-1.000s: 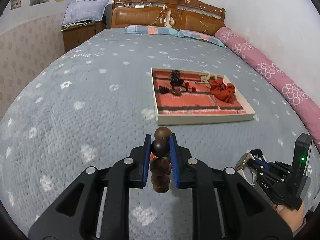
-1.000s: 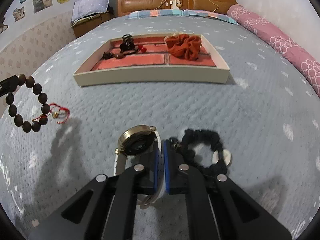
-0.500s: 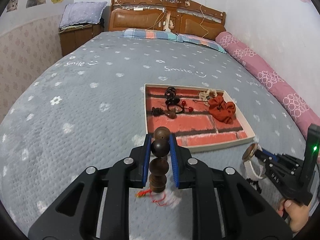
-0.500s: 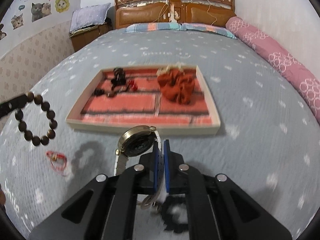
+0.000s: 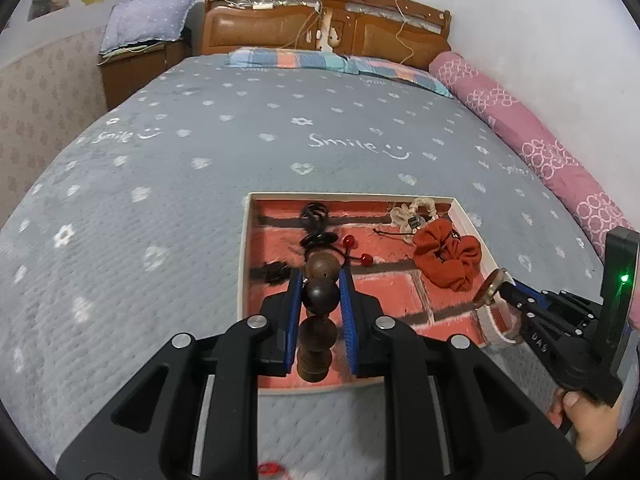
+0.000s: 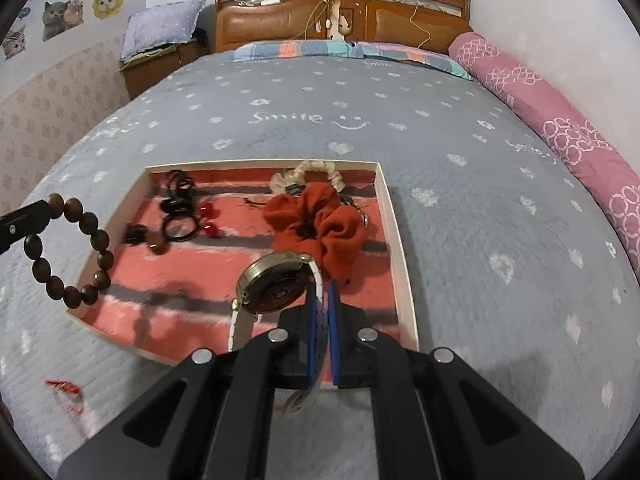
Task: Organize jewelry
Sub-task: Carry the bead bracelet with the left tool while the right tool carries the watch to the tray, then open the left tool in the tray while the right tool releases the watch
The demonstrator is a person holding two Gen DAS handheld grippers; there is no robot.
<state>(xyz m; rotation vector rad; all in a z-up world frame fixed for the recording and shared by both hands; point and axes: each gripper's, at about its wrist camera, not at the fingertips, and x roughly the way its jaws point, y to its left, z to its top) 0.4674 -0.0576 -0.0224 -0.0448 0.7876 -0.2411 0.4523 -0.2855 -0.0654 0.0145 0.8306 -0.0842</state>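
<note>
Both wrist cameras look steeply down along their fingers, close above the same tray toward the far headboard.

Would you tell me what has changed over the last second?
Both hand-held grippers travelled from the bedspread to above the tray: the left hand-held gripper carrying the wooden bead bracelet, the right hand-held gripper the watch. Grips and tray contents are unchanged.

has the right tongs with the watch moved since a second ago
Yes. The right tongs carried the watch forward from bare bedspread to above the tray, near the red scrunchie.
</note>
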